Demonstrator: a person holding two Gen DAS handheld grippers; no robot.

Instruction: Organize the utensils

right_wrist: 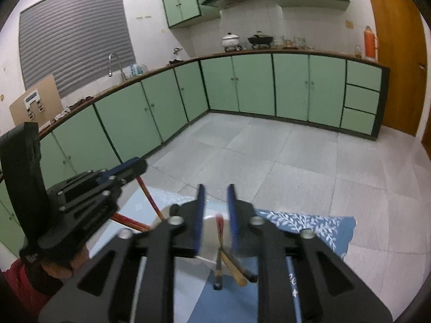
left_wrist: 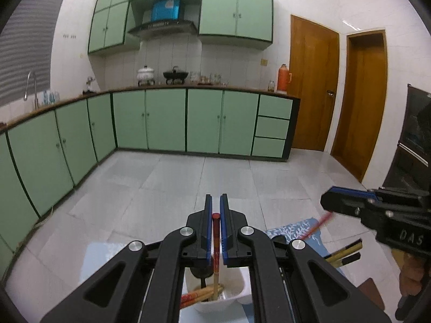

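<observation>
My left gripper (left_wrist: 215, 202) is shut on a red-topped chopstick (left_wrist: 216, 239), held upright over a white holder (left_wrist: 237, 293) with several red and wooden chopsticks inside. My right gripper (right_wrist: 216, 192) is open above loose chopsticks (right_wrist: 231, 266) lying on the blue leaf-patterned cloth (right_wrist: 309, 223). A red-tipped chopstick (right_wrist: 219, 228) stands between its fingers, untouched. In the left wrist view the right gripper (left_wrist: 327, 202) sits at the right, a red chopstick (left_wrist: 320, 222) beside it. In the right wrist view the left gripper (right_wrist: 140, 165) holds its chopstick (right_wrist: 149, 196) over the holder (right_wrist: 159, 219).
The blue cloth (left_wrist: 293, 230) covers the table under both grippers. Dark-tipped wooden chopsticks (left_wrist: 344, 254) lie on it at the right. Beyond the table are grey floor tiles (left_wrist: 215, 177), green cabinets (left_wrist: 167, 121) and wooden doors (left_wrist: 312, 86).
</observation>
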